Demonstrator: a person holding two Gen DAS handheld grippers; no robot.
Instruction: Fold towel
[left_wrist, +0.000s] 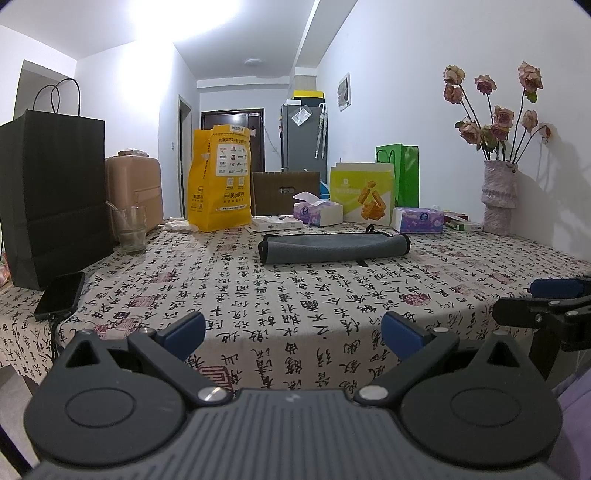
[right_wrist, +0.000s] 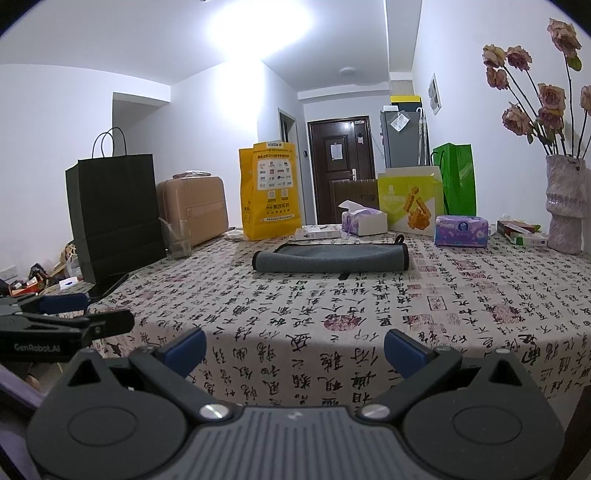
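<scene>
A grey towel (left_wrist: 334, 249) with black edging lies folded in a long strip on the patterned tablecloth (left_wrist: 295, 295), toward the far side. It also shows in the right wrist view (right_wrist: 330, 259). My left gripper (left_wrist: 293, 328) is open and empty near the table's front edge, well short of the towel. My right gripper (right_wrist: 295, 345) is open and empty, also near the front edge. The right gripper shows at the right edge of the left wrist view (left_wrist: 546, 299); the left gripper shows at the left edge of the right wrist view (right_wrist: 66, 314).
A black paper bag (left_wrist: 51, 188), a drinking glass (left_wrist: 130, 229) and a phone (left_wrist: 59, 295) stand at the left. A yellow bag (left_wrist: 219, 181), tissue packs (left_wrist: 419, 219), a snack box (left_wrist: 360, 194), a green bag (left_wrist: 404, 173) and a vase of roses (left_wrist: 500, 195) line the back.
</scene>
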